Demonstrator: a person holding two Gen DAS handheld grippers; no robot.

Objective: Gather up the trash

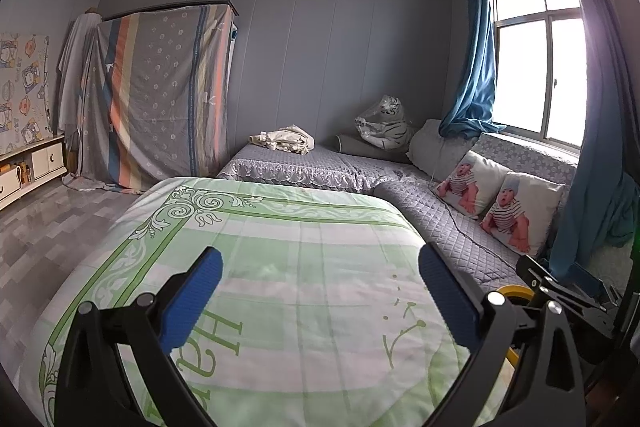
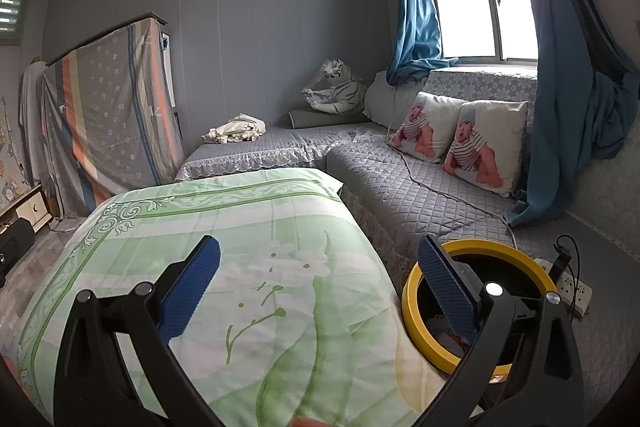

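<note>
- Left gripper (image 1: pixel 320 291): fingers spread, empty, over green quilt (image 1: pixel 280 247).
- Right gripper (image 2: pixel 320 291): likewise spread, empty; yellow-rimmed bin (image 2: pixel 412 311) beside it.
- Step judged: searching; no trash identifiable; next, locate some.

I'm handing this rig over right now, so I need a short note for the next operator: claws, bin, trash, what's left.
Left claw: open, empty, above the green floral quilt.
Right claw: open, empty, its right finger in front of the round yellow-rimmed black bin.
The bin sits beside the quilt on the grey quilted sofa cover.
No loose trash is visible. The bin's contents are unclear.
Left: find trash, drop it in the bin.
</note>
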